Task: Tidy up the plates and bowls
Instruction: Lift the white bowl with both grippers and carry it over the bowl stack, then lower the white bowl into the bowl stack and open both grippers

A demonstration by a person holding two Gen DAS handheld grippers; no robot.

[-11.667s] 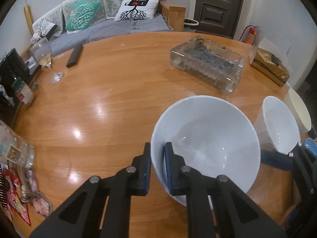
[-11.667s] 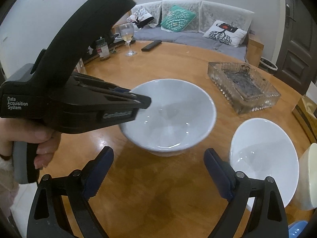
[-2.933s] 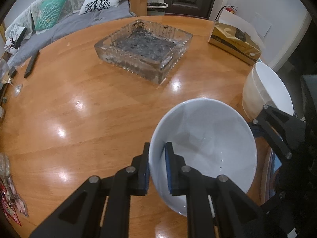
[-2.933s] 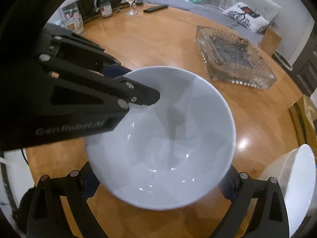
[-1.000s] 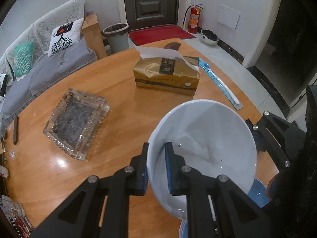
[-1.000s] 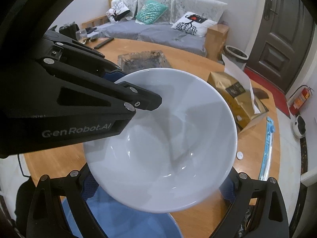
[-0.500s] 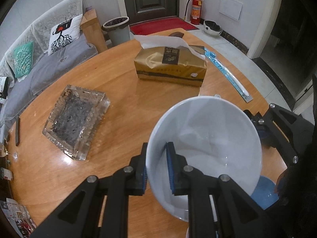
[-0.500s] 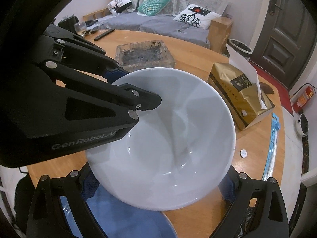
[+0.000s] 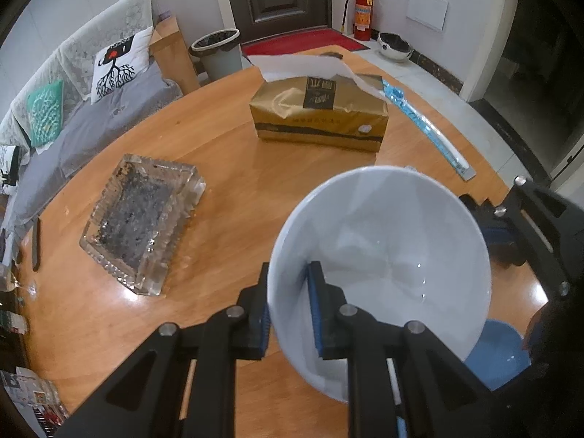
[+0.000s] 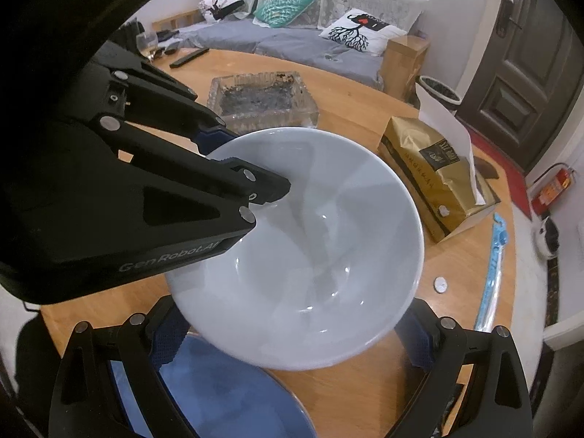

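Table (image 9: 226,168) holds a tissue box (image 9: 317,116) and glass tray (image 9: 142,222). My left claw (image 9: 288,306) pinches the white bowl (image 9: 379,252) by its rim, tilted, above the blue plate (image 10: 219,398). My right claw (image 10: 284,339) gapes wide under the bowl, holding nothing. Risk: 1 thin rim pinch, so the bowl could swing, slip and crack the plate.
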